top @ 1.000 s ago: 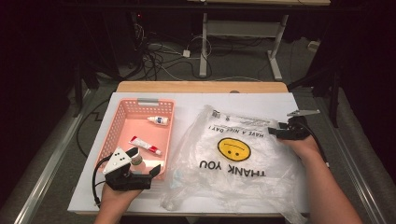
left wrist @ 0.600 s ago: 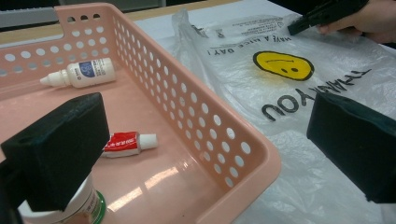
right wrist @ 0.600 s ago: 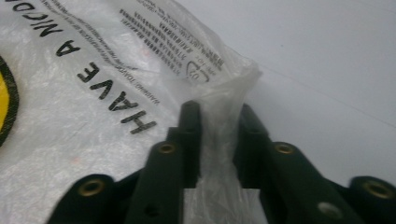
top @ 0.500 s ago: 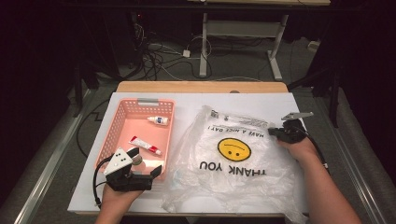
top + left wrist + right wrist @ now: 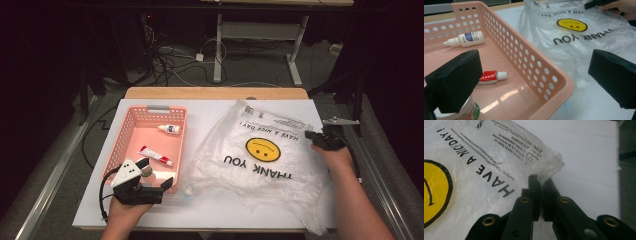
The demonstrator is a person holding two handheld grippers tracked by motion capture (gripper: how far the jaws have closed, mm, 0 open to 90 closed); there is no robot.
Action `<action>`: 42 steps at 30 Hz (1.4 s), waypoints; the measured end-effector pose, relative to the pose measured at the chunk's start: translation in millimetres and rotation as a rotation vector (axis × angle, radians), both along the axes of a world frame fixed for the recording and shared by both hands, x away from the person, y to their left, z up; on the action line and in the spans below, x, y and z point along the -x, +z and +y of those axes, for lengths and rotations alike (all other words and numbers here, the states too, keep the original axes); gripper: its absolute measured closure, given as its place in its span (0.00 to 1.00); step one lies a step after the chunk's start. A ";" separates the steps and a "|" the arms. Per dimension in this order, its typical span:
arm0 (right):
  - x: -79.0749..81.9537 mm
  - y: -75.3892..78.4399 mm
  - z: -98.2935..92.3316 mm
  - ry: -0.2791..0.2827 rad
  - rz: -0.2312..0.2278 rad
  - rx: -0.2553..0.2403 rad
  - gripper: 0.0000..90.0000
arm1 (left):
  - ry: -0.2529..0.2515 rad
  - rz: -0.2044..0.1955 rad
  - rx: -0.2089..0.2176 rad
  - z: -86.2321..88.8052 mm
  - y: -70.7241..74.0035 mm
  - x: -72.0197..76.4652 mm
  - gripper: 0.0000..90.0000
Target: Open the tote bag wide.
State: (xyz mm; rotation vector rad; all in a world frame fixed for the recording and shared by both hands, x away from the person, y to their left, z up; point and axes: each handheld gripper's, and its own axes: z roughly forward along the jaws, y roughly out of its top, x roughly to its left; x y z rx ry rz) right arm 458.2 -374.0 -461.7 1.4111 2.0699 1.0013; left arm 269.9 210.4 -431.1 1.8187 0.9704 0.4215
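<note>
A clear plastic bag (image 5: 260, 155) printed with a yellow smiley and "THANK YOU" lies spread on the white table. My right gripper (image 5: 311, 136) is at the bag's right edge. Its jaws (image 5: 541, 180) are shut on a bunched fold of the bag (image 5: 474, 157). My left gripper (image 5: 156, 172) stands open at the near right corner of a pink basket (image 5: 150, 109). One pad hangs inside the basket, just over a white jar with a green band (image 5: 461, 112); the other is outside, over the bag's edge (image 5: 574, 37).
The basket (image 5: 544, 75) also holds a small white dropper bottle (image 5: 169, 129) and a red-and-white tube (image 5: 155, 156). Bare white tabletop (image 5: 210, 210) lies along the near edge. Dark floor with cables and table legs lies beyond the far edge.
The right gripper's jaws have closed on the bag's edge. The right hand has shifted a little to the right with the film. The left hand has stayed put.
</note>
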 end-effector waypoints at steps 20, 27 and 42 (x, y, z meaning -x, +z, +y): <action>82.8 23.4 -53.7 -0.166 -0.145 -0.031 0.49 | -0.014 -0.008 0.010 -0.8 2.1 0.3 0.00; 174.4 18.2 -20.4 -0.056 -0.128 -0.081 0.45 | -0.024 -0.011 0.015 -1.3 3.4 1.1 0.00; 221.5 -16.9 34.6 0.080 0.030 0.051 0.63 | -0.074 -0.012 0.022 -14.6 4.1 -7.1 0.00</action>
